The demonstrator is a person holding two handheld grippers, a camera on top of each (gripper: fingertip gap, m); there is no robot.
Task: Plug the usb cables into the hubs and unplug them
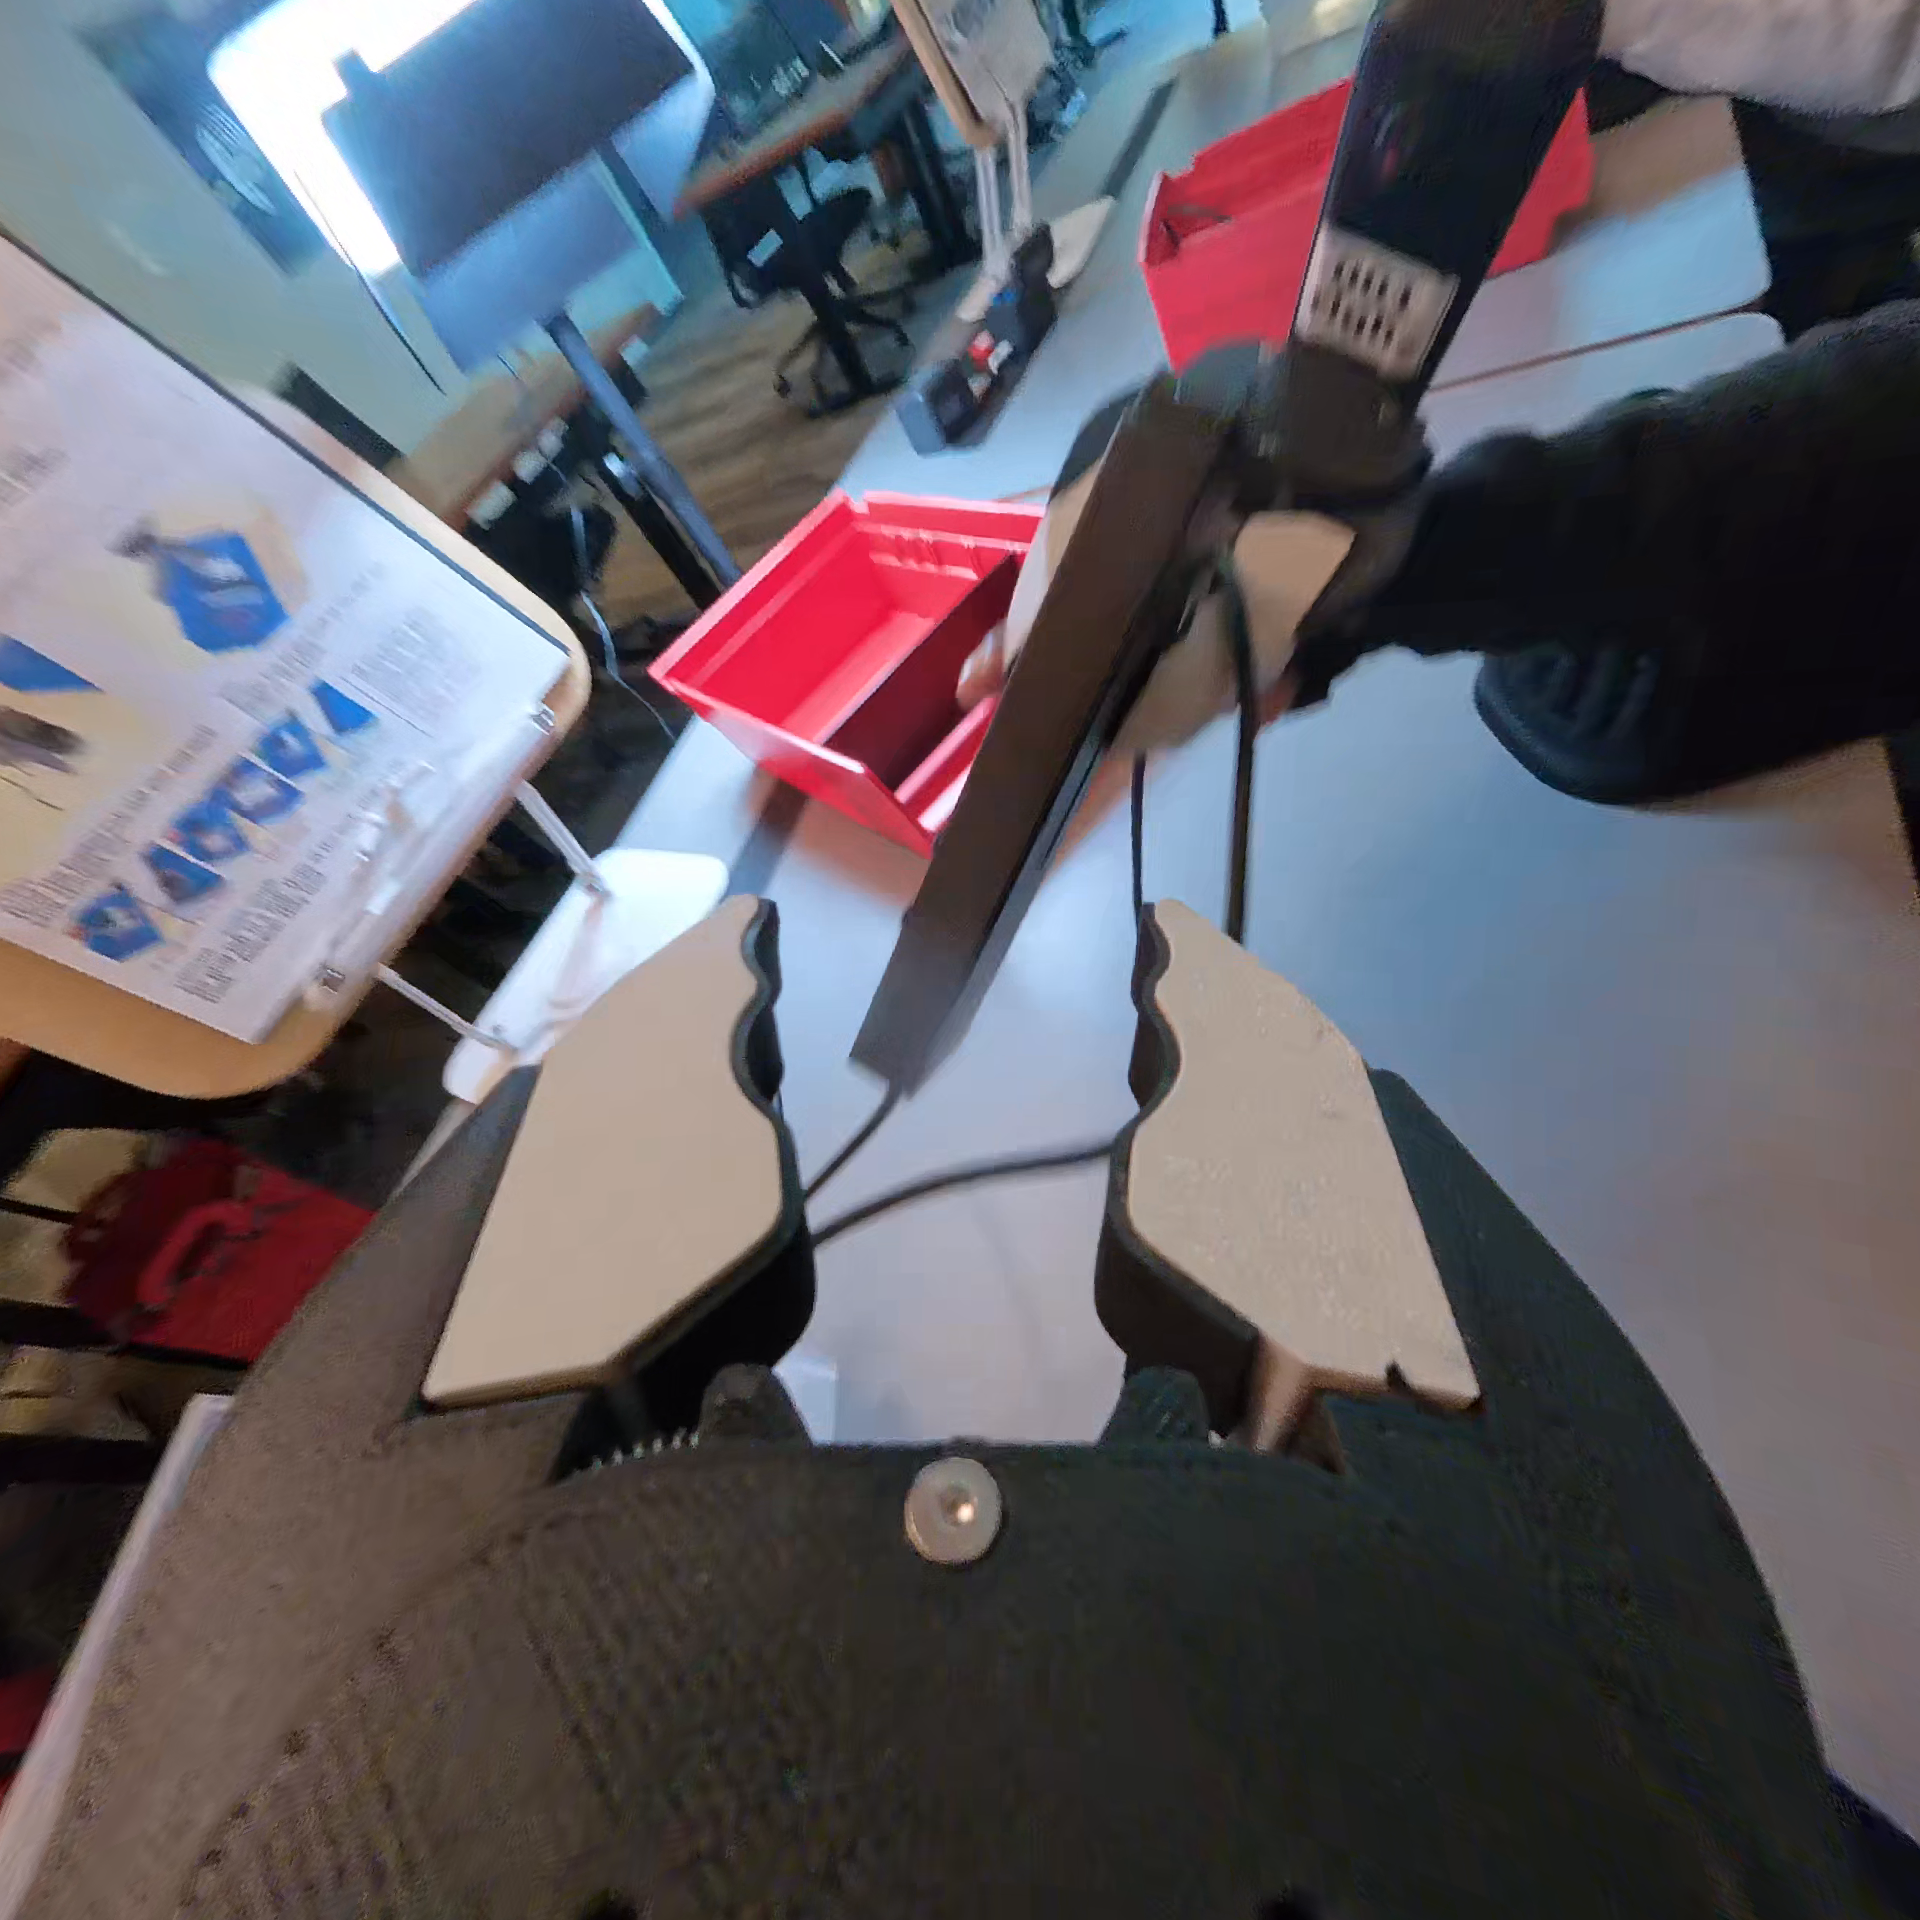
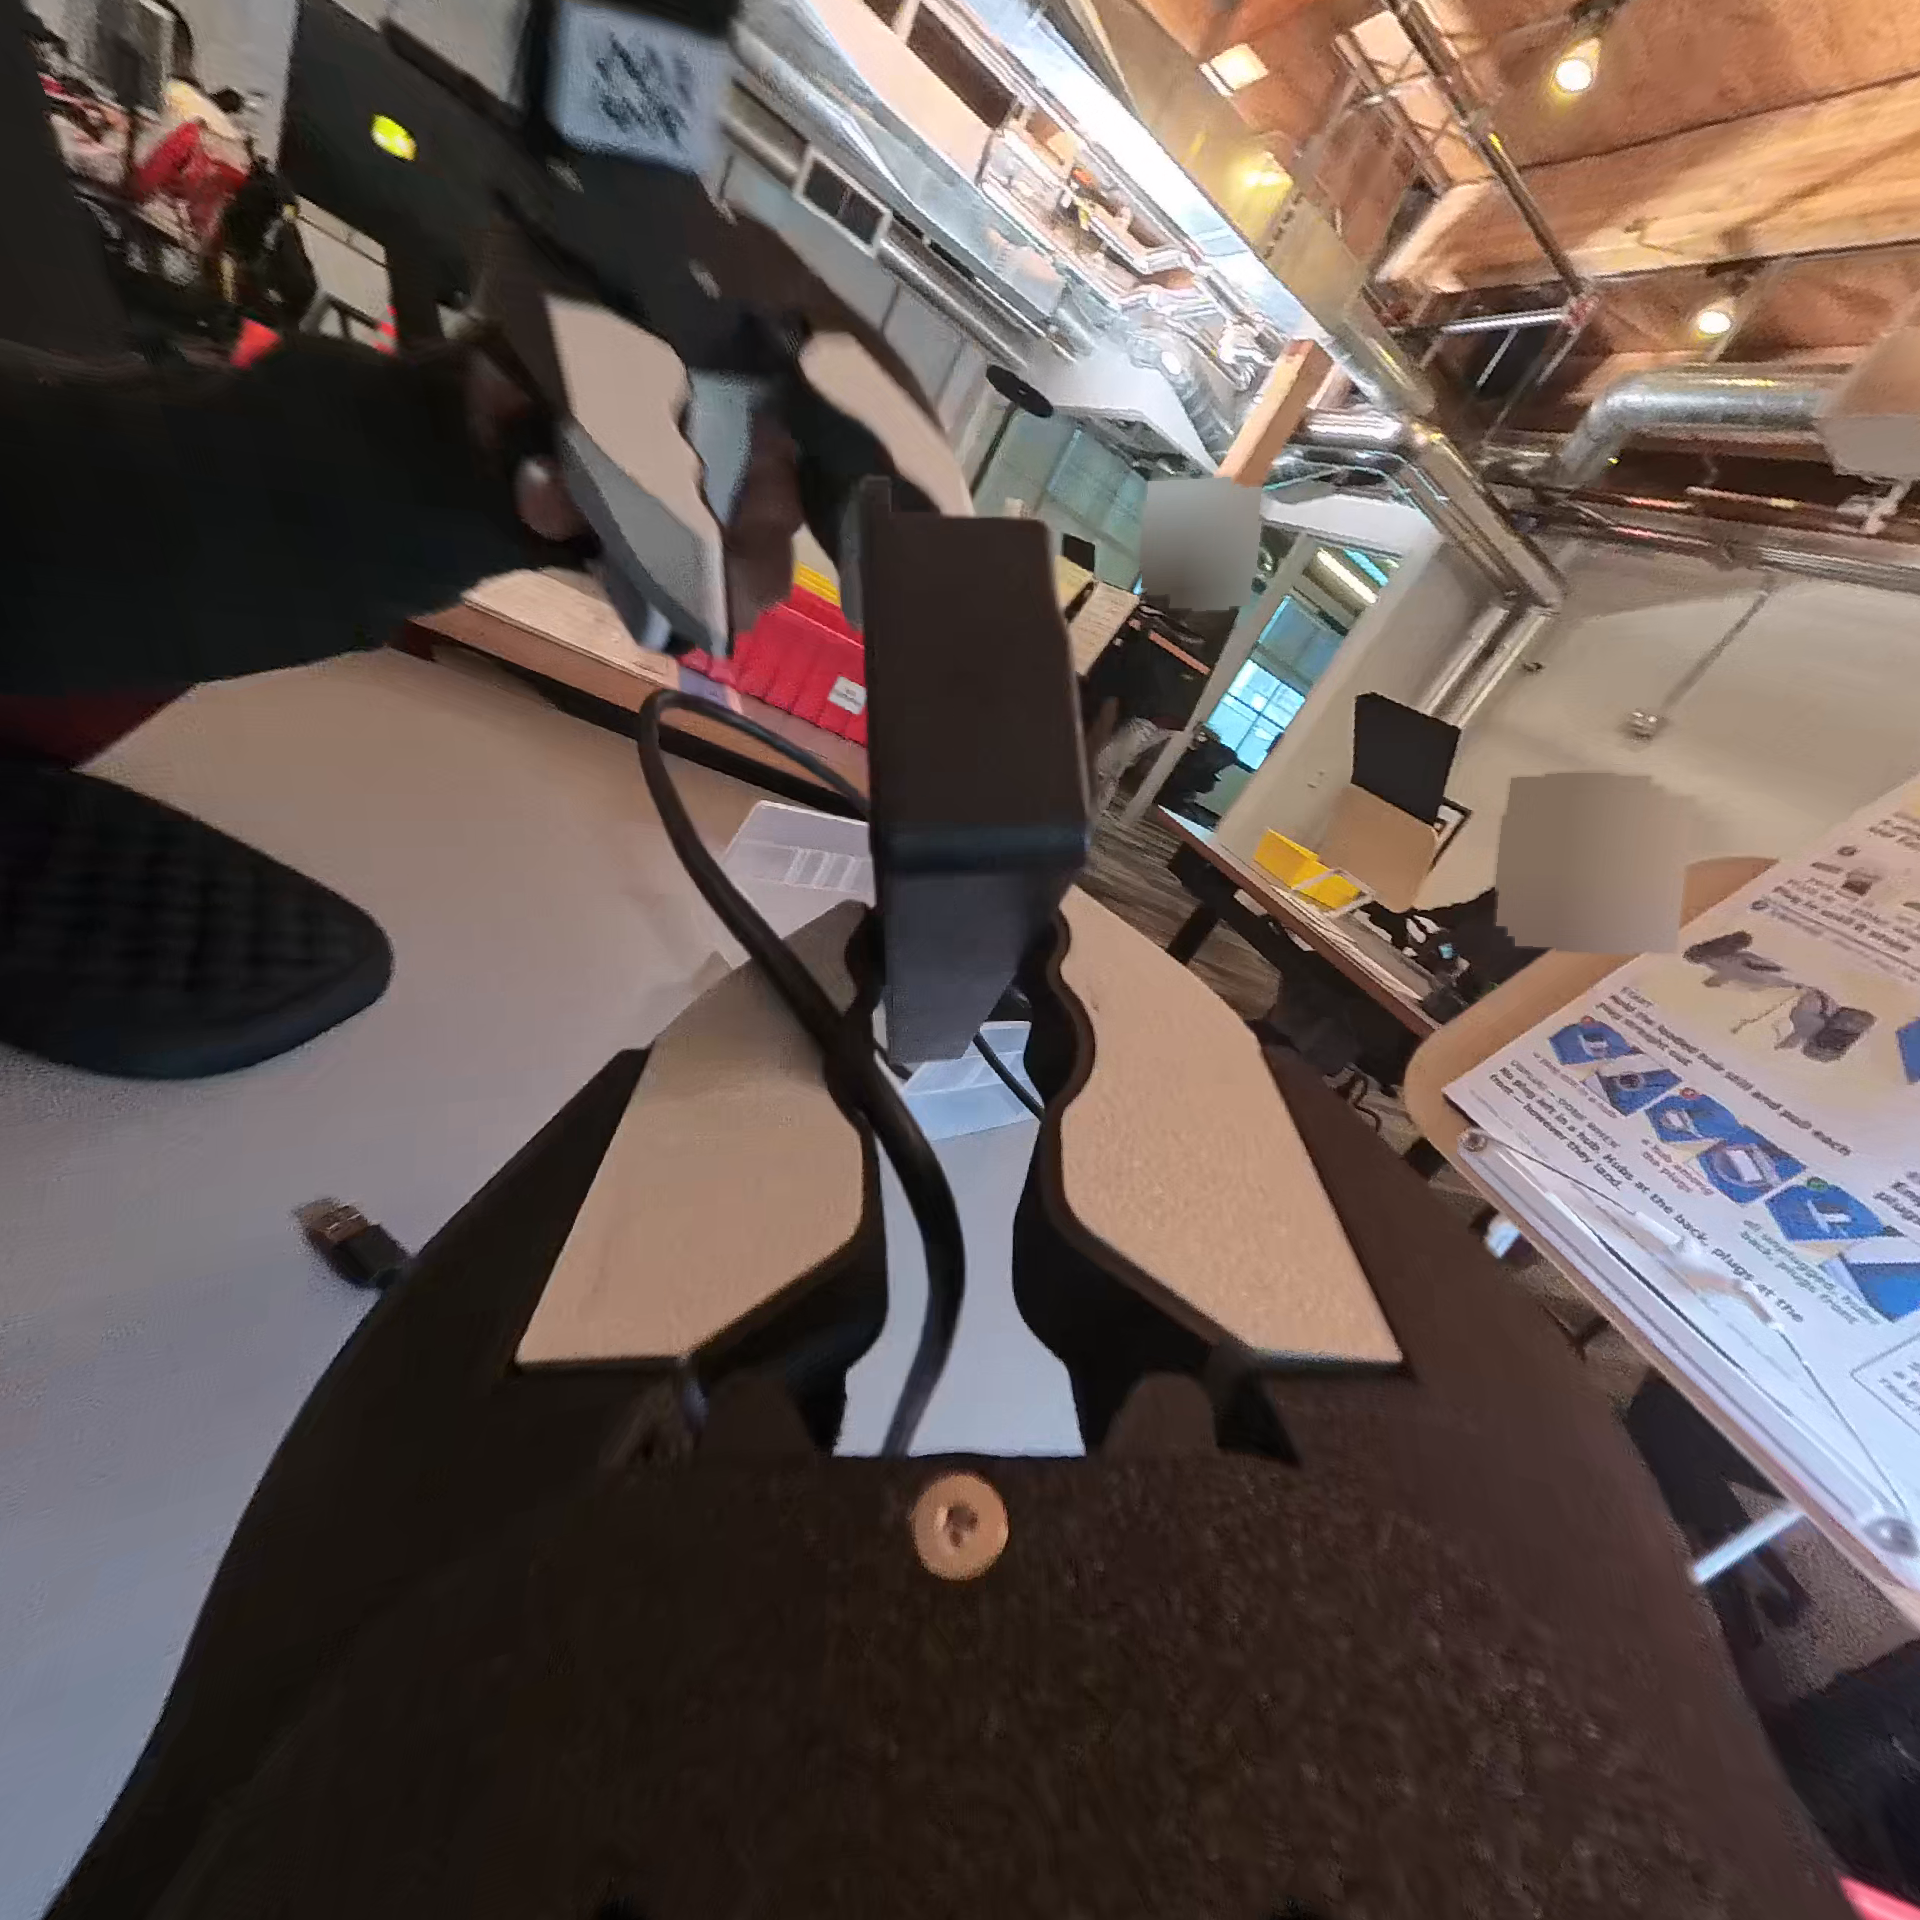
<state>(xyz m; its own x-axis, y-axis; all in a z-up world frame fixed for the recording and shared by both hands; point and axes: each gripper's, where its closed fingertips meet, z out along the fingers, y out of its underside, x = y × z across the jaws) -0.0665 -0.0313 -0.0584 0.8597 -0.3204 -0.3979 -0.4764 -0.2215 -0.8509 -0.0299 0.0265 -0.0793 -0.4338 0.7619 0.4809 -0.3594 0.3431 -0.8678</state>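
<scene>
A long black USB hub [image 1: 1039, 727] hangs tilted above the grey table [image 1: 1507, 1039]. My right gripper [image 2: 956, 966] is shut on one end of the hub [image 2: 966, 707], and the gripper also shows in the left wrist view [image 1: 1205, 582], held by a black-gloved hand. The hub's black cable [image 2: 914, 1195] runs down through the right gripper's gap. My left gripper [image 1: 956, 925] is open and empty, with the hub's free end just beyond its fingertips. A loose black USB plug [image 2: 338, 1231] lies on the table.
An open red bin [image 1: 831, 665] sits on the table behind the hub, with a second red bin [image 1: 1247, 260] and a power strip [image 1: 977, 353] farther back. An instruction sheet on a stand [image 1: 208, 675] is beside the table. A clear plastic box [image 2: 800, 852] lies behind the hub. My right fingertips sit around 8 cm from my left ones.
</scene>
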